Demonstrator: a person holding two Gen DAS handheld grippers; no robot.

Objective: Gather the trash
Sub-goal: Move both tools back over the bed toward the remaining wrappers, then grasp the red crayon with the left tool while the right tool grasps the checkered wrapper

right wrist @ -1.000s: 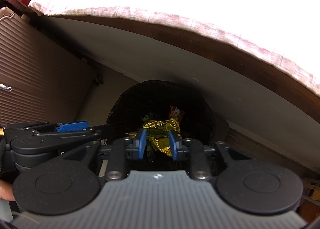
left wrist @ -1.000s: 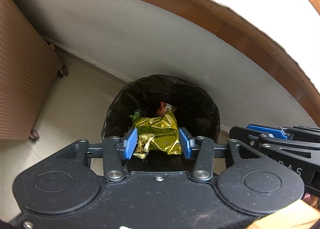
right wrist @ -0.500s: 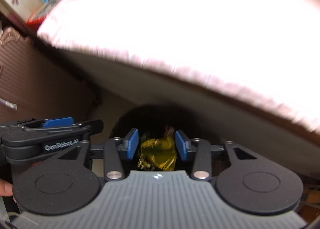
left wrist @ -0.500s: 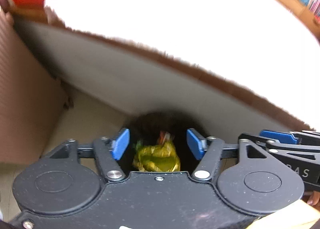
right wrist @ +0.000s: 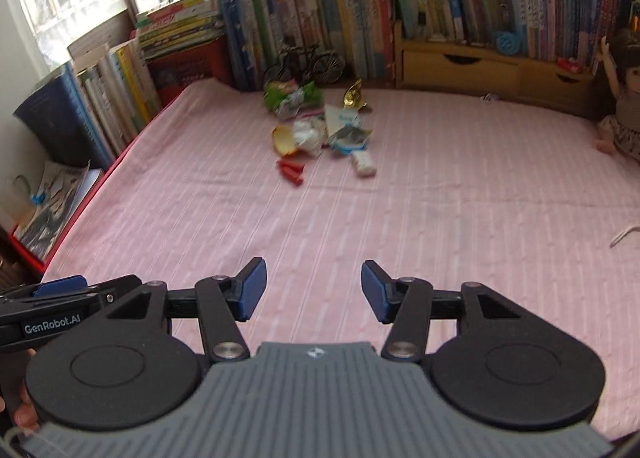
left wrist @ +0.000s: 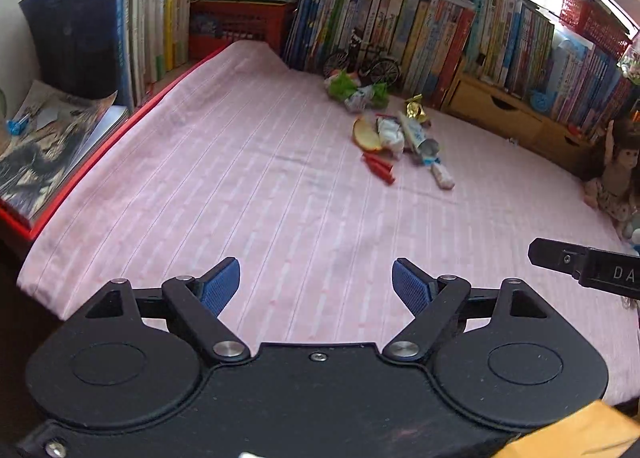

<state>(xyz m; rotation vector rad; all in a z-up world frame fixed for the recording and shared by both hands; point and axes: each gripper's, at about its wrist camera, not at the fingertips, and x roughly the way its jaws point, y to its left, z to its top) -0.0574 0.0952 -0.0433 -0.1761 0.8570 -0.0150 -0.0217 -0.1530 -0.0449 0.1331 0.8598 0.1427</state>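
Pink striped cloth-covered table (left wrist: 248,193) spread under both tools, trash heaped well ahead at about 1 o'clock in the left wrist view, 12 o'clock in the right wrist view. Left gripper (left wrist: 316,282) spread wide, nothing held. Right gripper (right wrist: 313,290) likewise agape, empty. Both hovering over bare cloth near the front edge, well apart from the pile.

Pile contents: crumpled green-and-white snack wrapper (left wrist: 356,91) farthest back, gold foil candy wrapper (left wrist: 416,107) at its 4 o'clock, apple slice with yellow-red peel (left wrist: 366,133) touching crumpled white tissue (left wrist: 390,135), red stick-shaped wrappers (left wrist: 380,169) nearest, white narrow sachet (left wrist: 440,175) at 3 o'clock of those.

Risks, judged:
- Flat thin wrappers on soft cloth: pads likely to pinch fabric along with trash, dragging cloth.
- Overlapping pieces: closing on one may scatter neighbours toward black wire bicycle model (left wrist: 368,61) or row of upright books (left wrist: 440,29) at 12 o'clock.
- Apple slice slippery, may squirt out of grip.
- Doll in patterned dress (left wrist: 614,173) at 3 o'clock, knockable on a wide right-side reach.
- Two grippers heading to same small heap: collision possible.
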